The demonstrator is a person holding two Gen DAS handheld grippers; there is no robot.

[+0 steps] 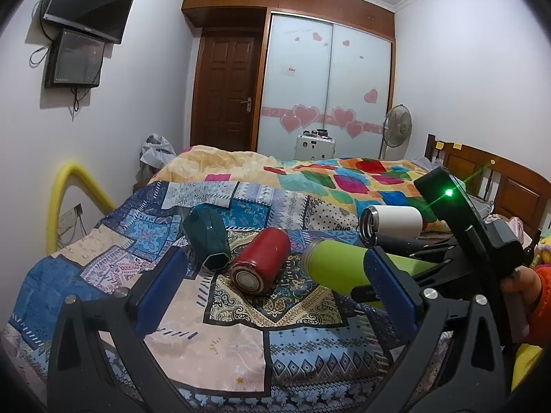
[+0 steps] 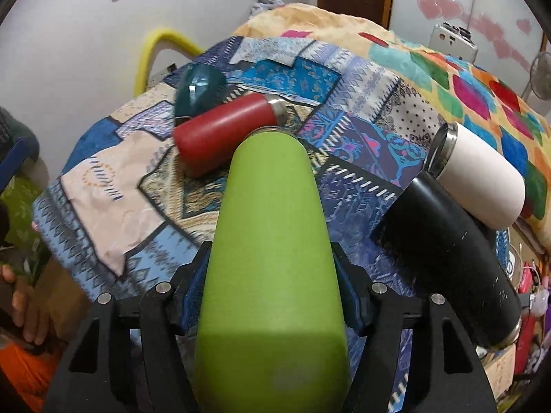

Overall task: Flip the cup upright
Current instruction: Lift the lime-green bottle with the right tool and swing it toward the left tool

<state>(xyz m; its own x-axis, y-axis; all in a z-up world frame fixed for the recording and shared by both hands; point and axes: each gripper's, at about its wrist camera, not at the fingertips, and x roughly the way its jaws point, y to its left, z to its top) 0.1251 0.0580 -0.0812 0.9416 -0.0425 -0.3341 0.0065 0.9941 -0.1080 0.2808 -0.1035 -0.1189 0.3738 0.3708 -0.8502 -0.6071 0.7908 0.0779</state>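
A lime green cup lies on its side on the patterned bedspread, mouth pointing away. My right gripper is shut on the green cup, its blue pads against both sides of the body. In the left wrist view the green cup lies at the right with the right gripper's black frame behind it. My left gripper is open and empty, its blue fingers spread wide just in front of a red cup lying on its side.
A dark teal faceted cup, a white cup and a black cup also lie on their sides on the bed. A colourful quilt is behind them. A wooden headboard is at the right, a yellow tube at the left.
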